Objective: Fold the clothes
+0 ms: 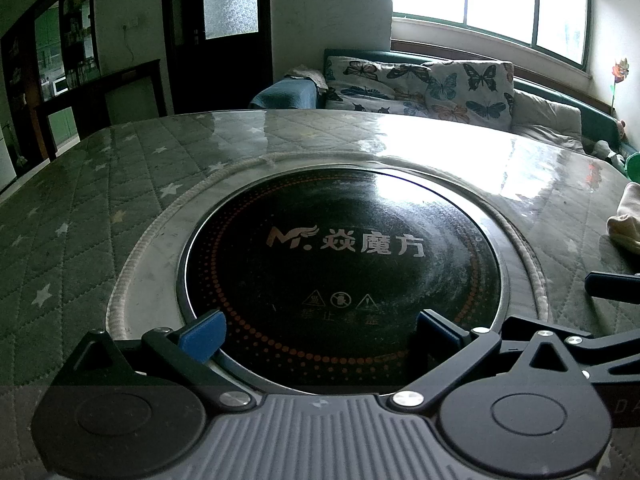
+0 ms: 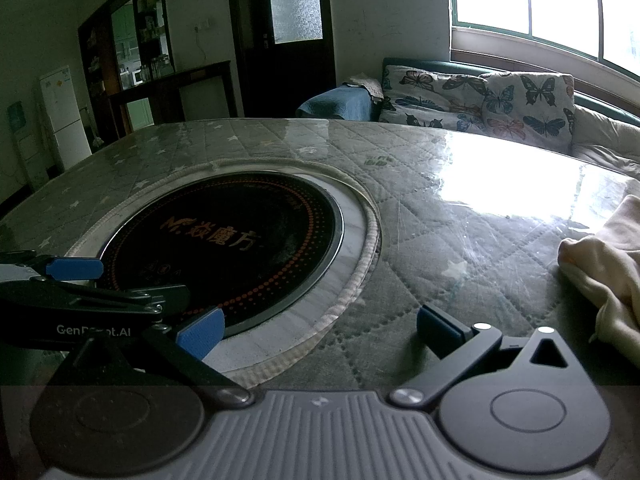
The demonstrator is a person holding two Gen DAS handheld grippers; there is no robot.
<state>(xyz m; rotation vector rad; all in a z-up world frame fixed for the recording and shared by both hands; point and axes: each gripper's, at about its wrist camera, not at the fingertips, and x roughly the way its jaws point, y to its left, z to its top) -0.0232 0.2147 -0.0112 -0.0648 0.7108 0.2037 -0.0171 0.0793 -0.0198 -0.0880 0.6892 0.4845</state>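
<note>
A cream-coloured garment point(image 2: 608, 272) lies bunched at the table's right edge; a small part of it also shows in the left wrist view point(image 1: 626, 224). My left gripper point(image 1: 320, 332) is open and empty, low over the black round cooktop point(image 1: 344, 264). My right gripper point(image 2: 320, 330) is open and empty over the quilted table cover point(image 2: 460, 248), left of the garment and apart from it. The left gripper's blue finger point(image 2: 74, 269) shows at the left of the right wrist view. The right gripper's finger point(image 1: 612, 286) shows at the right edge of the left wrist view.
The table has a grey-green quilted star cover under clear plastic point(image 1: 80, 220), with the cooktop point(image 2: 224, 240) sunk in its middle. Behind the table stand a sofa with butterfly cushions point(image 1: 432, 84), a dark door point(image 1: 224, 32), a cabinet point(image 2: 132, 52) and a white fridge point(image 2: 64, 116).
</note>
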